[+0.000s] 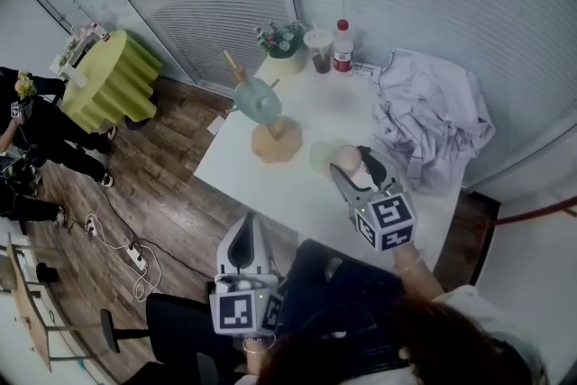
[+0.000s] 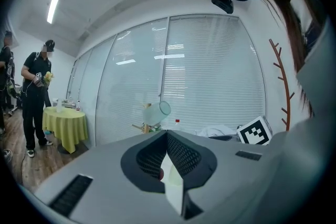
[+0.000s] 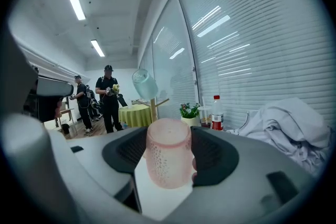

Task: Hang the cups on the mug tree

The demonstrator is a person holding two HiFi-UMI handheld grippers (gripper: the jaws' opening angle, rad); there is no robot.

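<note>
A wooden mug tree point(image 1: 275, 138) stands on the white table point(image 1: 270, 185), with a pale teal cup point(image 1: 257, 100) hung on one peg. My right gripper point(image 1: 353, 161) is shut on a pink translucent dotted cup point(image 1: 346, 160), held above the table to the right of the tree. In the right gripper view the pink cup point(image 3: 168, 153) fills the space between the pads, with the tree point(image 3: 153, 107) and teal cup point(image 3: 144, 84) beyond. A pale round cup-like shape point(image 1: 320, 156) lies just left of the pink cup. My left gripper point(image 1: 245, 228) hovers off the table's near edge, shut and empty point(image 2: 167, 134).
A crumpled white cloth point(image 1: 433, 117) covers the table's right side. At the back stand a red-capped bottle point(image 1: 343, 45), a drink cup point(image 1: 319, 50) and a flower pot point(image 1: 282, 41). A yellow-green covered table point(image 1: 113, 77), people point(image 1: 36, 131) and floor cables are at the left.
</note>
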